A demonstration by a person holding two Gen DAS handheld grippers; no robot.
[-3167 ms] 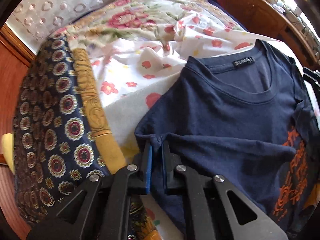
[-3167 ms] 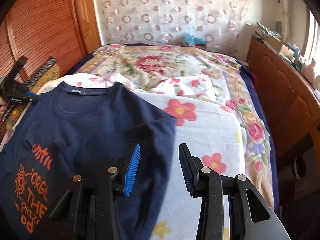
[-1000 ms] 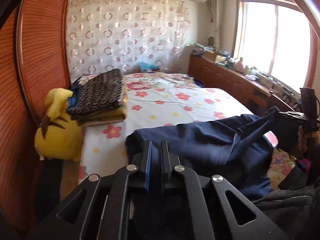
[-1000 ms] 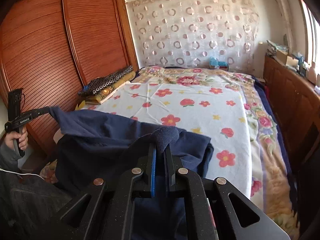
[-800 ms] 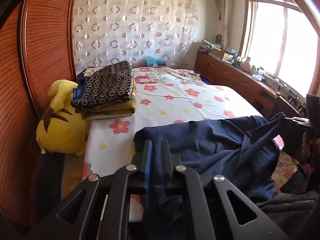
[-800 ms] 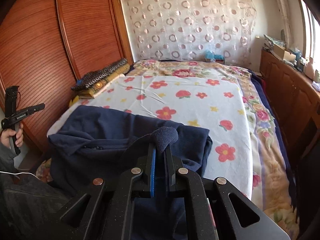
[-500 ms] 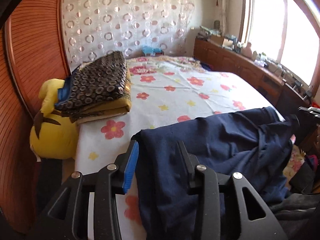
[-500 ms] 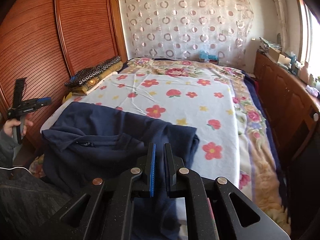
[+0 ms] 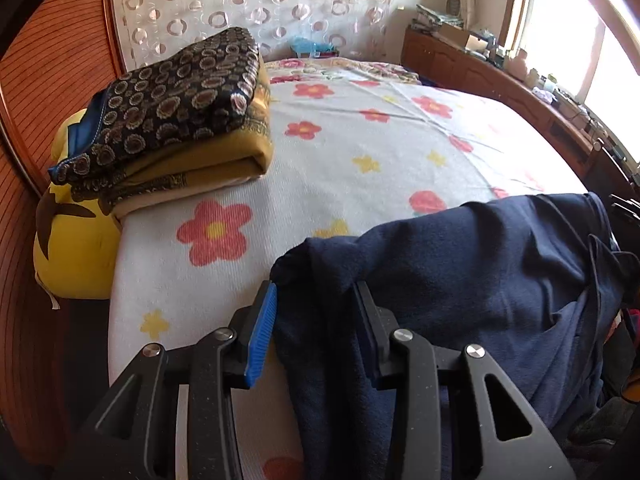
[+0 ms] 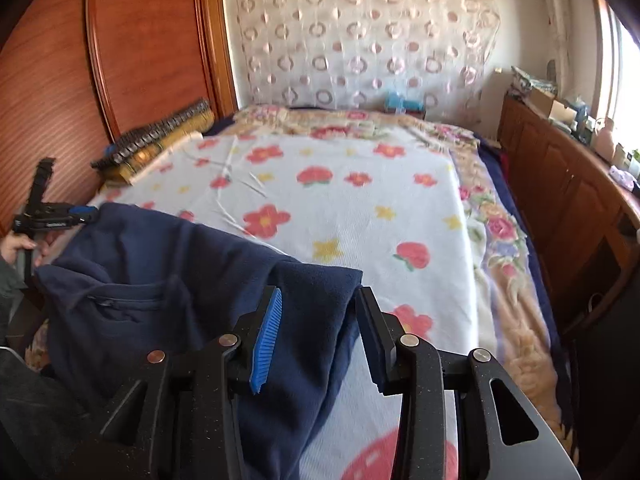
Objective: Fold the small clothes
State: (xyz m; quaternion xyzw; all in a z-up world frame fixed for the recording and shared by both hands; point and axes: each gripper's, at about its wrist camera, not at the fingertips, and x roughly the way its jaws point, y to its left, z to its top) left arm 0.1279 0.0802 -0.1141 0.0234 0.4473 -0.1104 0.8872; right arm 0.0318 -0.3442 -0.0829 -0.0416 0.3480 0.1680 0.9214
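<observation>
Navy shirt (image 9: pixel 480 280) lies lengthwise across the bed's (image 9: pixel 360 168) near edge.

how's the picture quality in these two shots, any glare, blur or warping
Left wrist view: sharp, but the window at upper right is blown out white, and fisheye bends the wardrobe. Right wrist view: softer, with motion blur on the flowered sheet and the folded blanket; glare at the right edge.

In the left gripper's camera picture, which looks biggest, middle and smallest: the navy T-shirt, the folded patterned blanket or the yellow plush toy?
1. Navy T-shirt, though it lies nearest the camera, which enlarges it.
2. Folded patterned blanket.
3. Yellow plush toy, partly hidden beside the bed, so its full size is unsure.
</observation>
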